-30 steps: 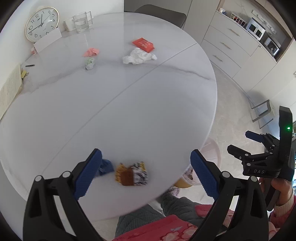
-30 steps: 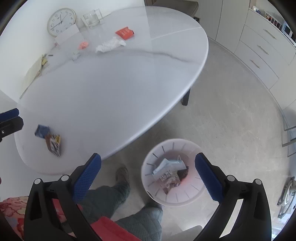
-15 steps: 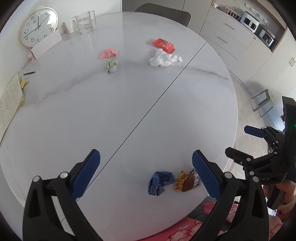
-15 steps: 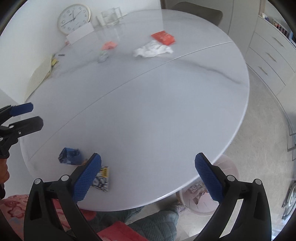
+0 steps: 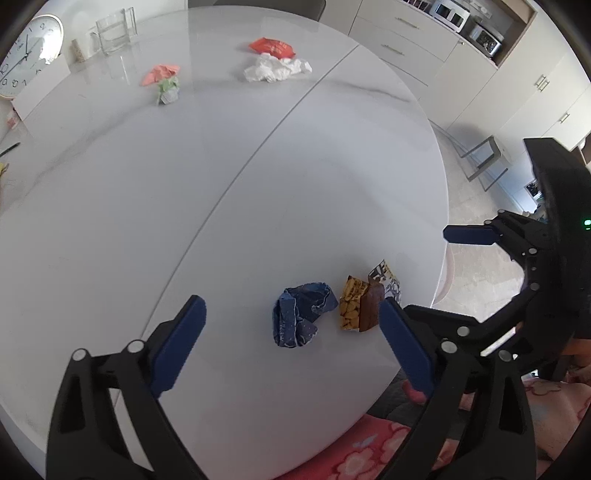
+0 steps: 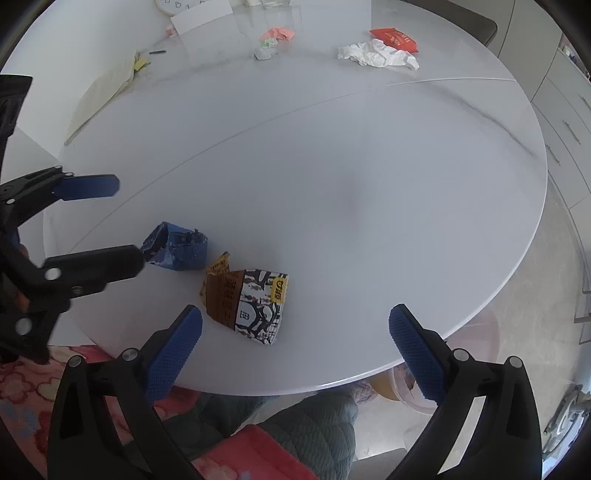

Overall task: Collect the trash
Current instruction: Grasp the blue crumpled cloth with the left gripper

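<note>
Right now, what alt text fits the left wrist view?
The open left gripper hovers over a crumpled blue wrapper and a brown snack packet near the white table's edge; the right gripper waits open alongside.

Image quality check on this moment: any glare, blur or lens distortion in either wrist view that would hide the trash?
Left wrist view: strong fisheye bending at the rim, window glare on the far table by the glass container; blue wrapper sharp. Right wrist view: same bending, soft sheen mid-table, brown snack packet crisp with legible print; far white tissue small but clear. No motion blur in either.
</note>
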{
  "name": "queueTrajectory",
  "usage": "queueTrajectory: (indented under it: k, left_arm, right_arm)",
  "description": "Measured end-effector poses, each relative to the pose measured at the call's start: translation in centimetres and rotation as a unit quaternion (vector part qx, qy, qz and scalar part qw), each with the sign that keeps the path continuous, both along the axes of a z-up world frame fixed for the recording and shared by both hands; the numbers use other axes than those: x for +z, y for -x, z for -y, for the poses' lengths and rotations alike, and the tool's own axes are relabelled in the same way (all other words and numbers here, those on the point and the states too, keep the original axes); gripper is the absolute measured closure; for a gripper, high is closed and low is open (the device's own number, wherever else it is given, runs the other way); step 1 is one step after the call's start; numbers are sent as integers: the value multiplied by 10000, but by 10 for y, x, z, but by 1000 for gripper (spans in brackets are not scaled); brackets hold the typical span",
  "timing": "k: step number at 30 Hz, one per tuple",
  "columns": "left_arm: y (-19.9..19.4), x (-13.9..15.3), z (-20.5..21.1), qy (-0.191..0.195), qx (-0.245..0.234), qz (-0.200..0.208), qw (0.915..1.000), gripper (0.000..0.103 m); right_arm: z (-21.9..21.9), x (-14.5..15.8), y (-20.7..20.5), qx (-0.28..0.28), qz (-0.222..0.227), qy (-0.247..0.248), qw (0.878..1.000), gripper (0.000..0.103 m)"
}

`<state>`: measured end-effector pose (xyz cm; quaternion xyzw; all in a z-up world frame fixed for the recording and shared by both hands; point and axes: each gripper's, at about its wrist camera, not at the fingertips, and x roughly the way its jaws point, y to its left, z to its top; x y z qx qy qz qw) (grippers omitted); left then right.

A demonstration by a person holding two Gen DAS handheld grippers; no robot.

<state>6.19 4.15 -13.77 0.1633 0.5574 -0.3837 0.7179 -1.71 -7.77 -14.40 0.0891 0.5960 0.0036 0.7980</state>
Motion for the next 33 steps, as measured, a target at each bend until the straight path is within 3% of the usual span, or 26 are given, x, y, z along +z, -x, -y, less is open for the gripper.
queueTrajectory:
  k: [4,10,30,33]
  left_arm:
    - [2,-15,3,-18,5,-194,9998,21]
    - [3,-28,6,-23,62,-385,9992,39]
    - [2,-45,27,-441,477,-338,9973,41]
    - [2,-44,30,-468,512,-285,9972,51]
  right_arm:
    - [-1,-1,5,-26,-39,43,10000,3]
    - [-2,-1,11,11,-31,108,9999,3]
    - [10,-6,10,167,-77,76,9998,2]
    - [12,-6,10,207,-70,76,9997,2]
